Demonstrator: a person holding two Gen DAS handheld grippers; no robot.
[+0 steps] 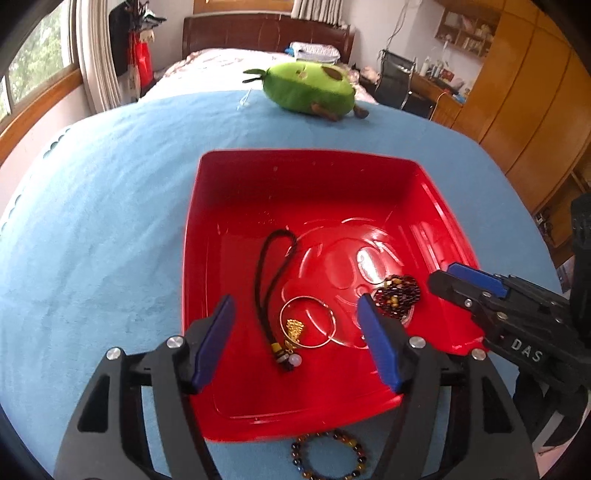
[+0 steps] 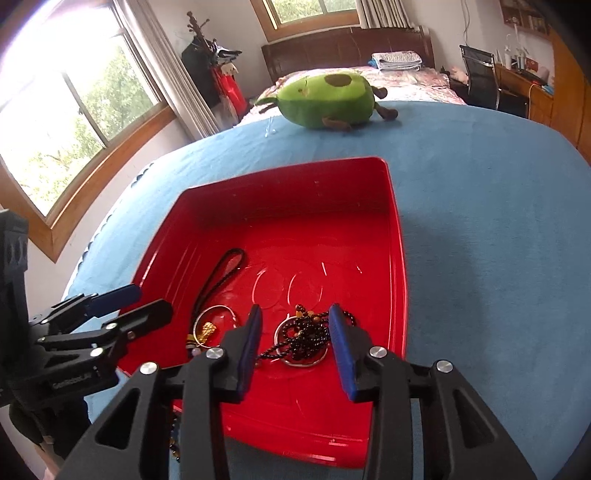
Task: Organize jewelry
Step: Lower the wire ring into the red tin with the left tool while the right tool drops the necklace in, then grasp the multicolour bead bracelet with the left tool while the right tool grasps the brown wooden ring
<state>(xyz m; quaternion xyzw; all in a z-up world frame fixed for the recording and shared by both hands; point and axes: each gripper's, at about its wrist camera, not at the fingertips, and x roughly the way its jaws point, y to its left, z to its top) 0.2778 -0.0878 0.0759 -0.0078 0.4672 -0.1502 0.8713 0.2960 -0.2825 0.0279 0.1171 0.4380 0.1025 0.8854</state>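
A red tray (image 1: 295,153) (image 2: 280,173) lies on a blue cloth (image 1: 110,221). Inside it are a black cord (image 1: 258,266) (image 2: 221,269) with a gold charm (image 1: 294,328) (image 2: 207,328), a thin silver bangle (image 1: 333,317) (image 2: 214,308) and a heap of dark beads (image 1: 400,291) (image 2: 306,336). My left gripper (image 1: 295,306) (image 2: 151,298) hangs open over the cord and bangle, touching neither. My right gripper (image 2: 295,314) (image 1: 447,275) stands open just above the bead heap, which lies between its fingers without being pressed. A multicoloured bead bracelet (image 1: 356,448) rests on the cloth outside the tray's near rim.
A green avocado plush (image 1: 310,86) (image 2: 325,98) sits at the far edge of the blue cloth. Beyond it are a bed with a dark headboard (image 1: 266,33), a desk and black chair (image 1: 397,79) at right, and windows (image 2: 74,110) at left.
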